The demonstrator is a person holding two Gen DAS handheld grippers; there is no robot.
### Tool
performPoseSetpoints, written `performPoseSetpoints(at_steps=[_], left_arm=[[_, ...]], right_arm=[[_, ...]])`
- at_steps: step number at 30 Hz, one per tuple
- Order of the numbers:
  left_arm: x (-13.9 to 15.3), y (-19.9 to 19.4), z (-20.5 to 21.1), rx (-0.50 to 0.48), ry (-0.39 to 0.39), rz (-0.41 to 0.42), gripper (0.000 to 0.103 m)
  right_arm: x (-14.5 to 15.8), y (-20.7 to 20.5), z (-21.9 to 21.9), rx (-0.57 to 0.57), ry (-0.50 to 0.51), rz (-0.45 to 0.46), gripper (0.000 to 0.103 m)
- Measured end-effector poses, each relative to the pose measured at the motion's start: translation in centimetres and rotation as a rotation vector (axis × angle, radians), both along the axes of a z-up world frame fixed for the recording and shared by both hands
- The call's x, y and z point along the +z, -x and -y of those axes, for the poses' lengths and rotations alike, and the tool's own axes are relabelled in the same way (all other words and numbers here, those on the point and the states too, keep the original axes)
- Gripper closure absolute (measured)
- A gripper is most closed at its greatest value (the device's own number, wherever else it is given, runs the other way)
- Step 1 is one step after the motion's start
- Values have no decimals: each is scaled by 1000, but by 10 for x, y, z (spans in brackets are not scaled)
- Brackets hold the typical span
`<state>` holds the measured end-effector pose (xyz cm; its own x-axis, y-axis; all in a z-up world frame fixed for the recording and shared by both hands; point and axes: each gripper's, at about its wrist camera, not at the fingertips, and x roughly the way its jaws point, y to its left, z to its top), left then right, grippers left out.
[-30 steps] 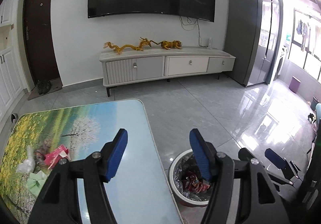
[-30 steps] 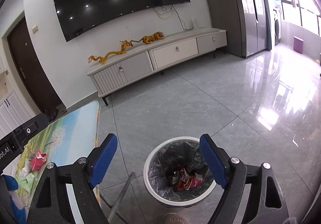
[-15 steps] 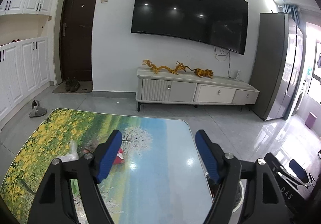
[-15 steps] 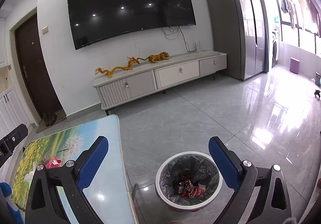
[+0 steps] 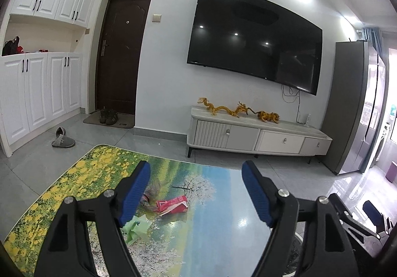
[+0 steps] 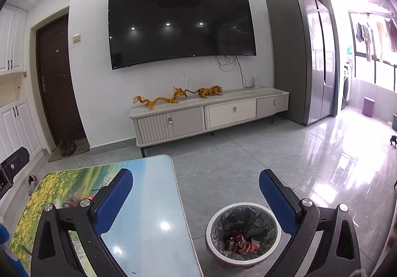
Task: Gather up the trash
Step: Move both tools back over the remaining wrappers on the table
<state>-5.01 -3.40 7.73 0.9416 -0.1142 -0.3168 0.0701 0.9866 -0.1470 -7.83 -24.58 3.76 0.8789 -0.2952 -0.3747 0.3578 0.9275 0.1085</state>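
**Both claws empty above the table, three scraps left**

Your left claw [image 5: 196, 192] hangs spread wide with nothing between its blue pads, over the near part of the table [image 5: 223, 239] with the landscape print. Count three pieces of trash on the table: one red wrapper [image 5: 172, 205] just past the left pad, one green paper [image 5: 136, 226] nearer to you and partly behind that pad, and one greyish crumpled scrap [image 5: 151, 192] just left of the red wrapper. All three lie close together, left of the table's middle.

Your right claw [image 6: 196, 198] is also wide apart and holds nothing. It straddles the table's right edge and one trash bin [image 6: 244, 234] on the floor, right of the table. The bin has a black liner and several red wrappers inside.
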Motion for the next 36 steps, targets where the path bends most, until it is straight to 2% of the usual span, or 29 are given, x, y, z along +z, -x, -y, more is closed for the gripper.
performPoseSetpoints(at_steps=[5,15,25,36], left_arm=[[9,11,-17,36,11,35,28],[10,22,-28,68,29,42,28],[6,20,-32,79,38,30,28],[-4,11,-28,69,33,-24,28]], right_arm=[[12,10,-12,6,16,47,0],[21,20,-21,12,43,101,0],[16,17,-28,26,56,89,0],[10,17,-24,27,57,74,0]])
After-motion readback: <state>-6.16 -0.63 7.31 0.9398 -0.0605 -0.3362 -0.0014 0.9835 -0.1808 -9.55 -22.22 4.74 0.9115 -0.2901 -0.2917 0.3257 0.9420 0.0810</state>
